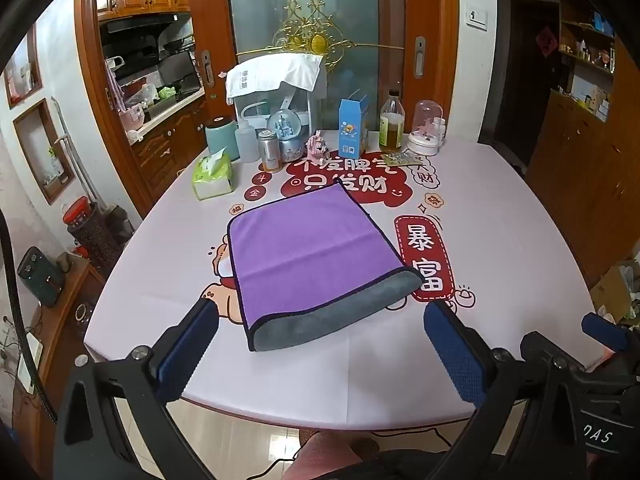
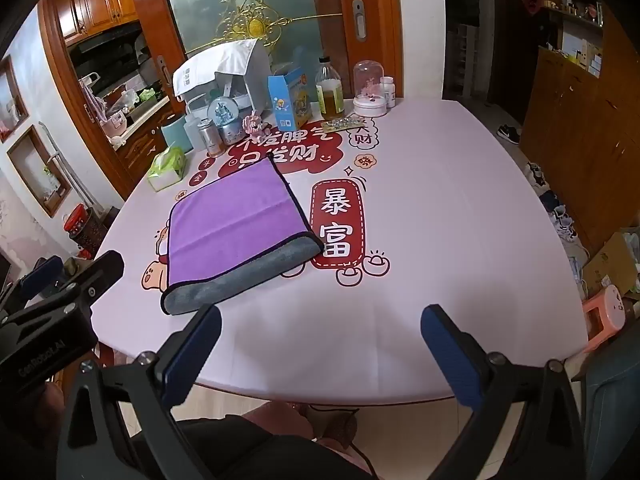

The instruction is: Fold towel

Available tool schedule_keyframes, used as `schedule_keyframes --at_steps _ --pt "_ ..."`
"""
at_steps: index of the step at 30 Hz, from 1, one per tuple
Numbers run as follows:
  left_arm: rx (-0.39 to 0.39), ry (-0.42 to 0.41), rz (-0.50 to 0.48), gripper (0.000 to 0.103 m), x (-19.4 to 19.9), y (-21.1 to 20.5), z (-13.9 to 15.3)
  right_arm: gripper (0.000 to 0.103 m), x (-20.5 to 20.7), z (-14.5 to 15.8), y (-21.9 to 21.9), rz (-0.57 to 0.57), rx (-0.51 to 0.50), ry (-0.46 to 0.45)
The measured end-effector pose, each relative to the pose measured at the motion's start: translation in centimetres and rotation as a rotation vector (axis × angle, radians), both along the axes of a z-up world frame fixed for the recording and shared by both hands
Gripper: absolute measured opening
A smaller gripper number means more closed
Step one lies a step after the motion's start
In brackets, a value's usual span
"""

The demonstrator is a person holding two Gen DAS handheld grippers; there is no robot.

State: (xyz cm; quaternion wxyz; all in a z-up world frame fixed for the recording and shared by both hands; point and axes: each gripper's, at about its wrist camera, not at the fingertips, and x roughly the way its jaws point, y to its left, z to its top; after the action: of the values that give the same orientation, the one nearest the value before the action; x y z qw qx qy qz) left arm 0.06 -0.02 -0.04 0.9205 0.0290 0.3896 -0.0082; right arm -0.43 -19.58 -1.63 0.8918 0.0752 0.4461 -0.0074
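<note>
A purple towel [image 1: 312, 248] with a grey underside lies folded flat on the pink printed table [image 1: 500, 208]; its grey folded edge faces me. It also shows in the right wrist view [image 2: 236, 224]. My left gripper [image 1: 320, 344] is open and empty, held just short of the towel's near edge. My right gripper [image 2: 320, 348] is open and empty over the table's front edge, to the right of the towel. The left gripper's body shows at the left of the right wrist view [image 2: 60, 300].
At the table's far side stand a green tissue pack [image 1: 212, 176], a teal canister [image 1: 222, 136], a snow globe [image 1: 286, 136], a blue carton [image 1: 353, 126], an oil bottle [image 1: 391, 122] and a glass dome [image 1: 426, 128]. A wooden cabinet [image 2: 580, 128] is on the right.
</note>
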Motion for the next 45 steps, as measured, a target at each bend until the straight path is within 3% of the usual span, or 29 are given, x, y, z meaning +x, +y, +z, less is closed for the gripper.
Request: schedule_keyframes --at_steps 27,45 --pt "-0.02 0.02 -0.011 0.102 -0.3 0.0 -0.4 0.1 0.1 0.1 0.1 0.001 -0.001 0.006" --pt "-0.025 0.013 0.032 0.102 -1.0 0.2 -0.2 0.1 -0.6 0.6 -0.3 0.034 0.011 -0.038"
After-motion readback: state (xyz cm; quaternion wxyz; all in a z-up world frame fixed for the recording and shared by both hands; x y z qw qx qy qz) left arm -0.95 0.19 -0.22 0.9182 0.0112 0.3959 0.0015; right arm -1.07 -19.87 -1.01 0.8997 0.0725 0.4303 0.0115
